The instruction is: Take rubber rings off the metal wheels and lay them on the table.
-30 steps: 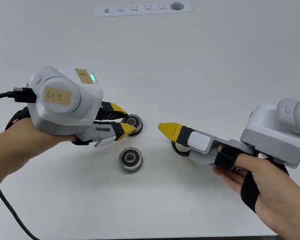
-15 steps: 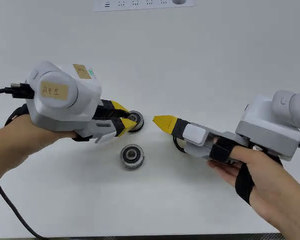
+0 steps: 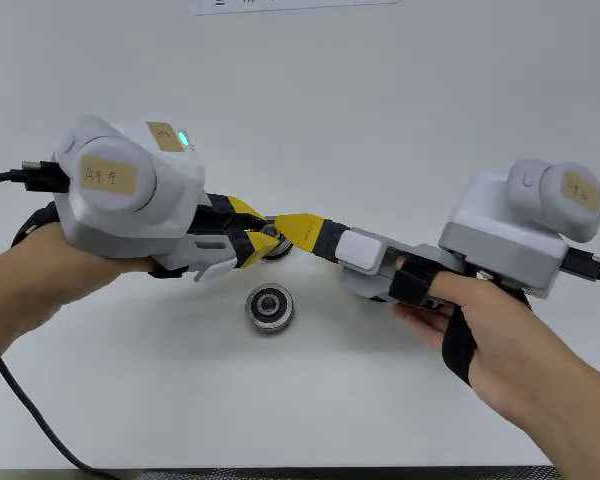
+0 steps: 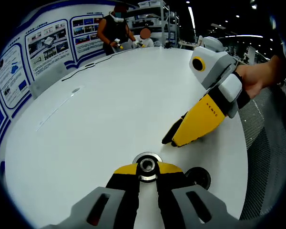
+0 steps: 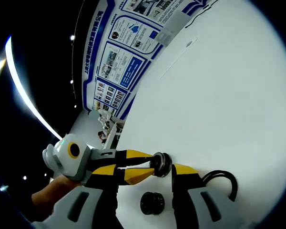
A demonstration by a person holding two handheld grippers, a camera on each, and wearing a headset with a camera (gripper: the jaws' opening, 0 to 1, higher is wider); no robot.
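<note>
My left gripper (image 3: 258, 240) is shut on a metal wheel (image 3: 276, 243) with a black rubber ring, just above the white table (image 3: 380, 120). Its own view has that wheel (image 4: 147, 165) pinched between the yellow tips. My right gripper (image 3: 285, 228) comes in from the right and its yellow tip meets the held wheel. In its own view the right gripper (image 5: 157, 172) stands open, with the held wheel (image 5: 161, 163) between its tips. A second wheel (image 3: 270, 305) lies on the table in front of them. A loose rubber ring (image 5: 220, 172) lies by the right jaw.
The left gripper's black cable (image 3: 20, 420) trails off the near left edge. A white power strip (image 3: 290, 4) lies at the table's far edge. Wall posters (image 5: 128, 67) and people (image 4: 115, 28) stand well beyond the table.
My right gripper has moved left, from beside the loose ring to the wheel that the left gripper holds. The left gripper has stayed about where it was.
</note>
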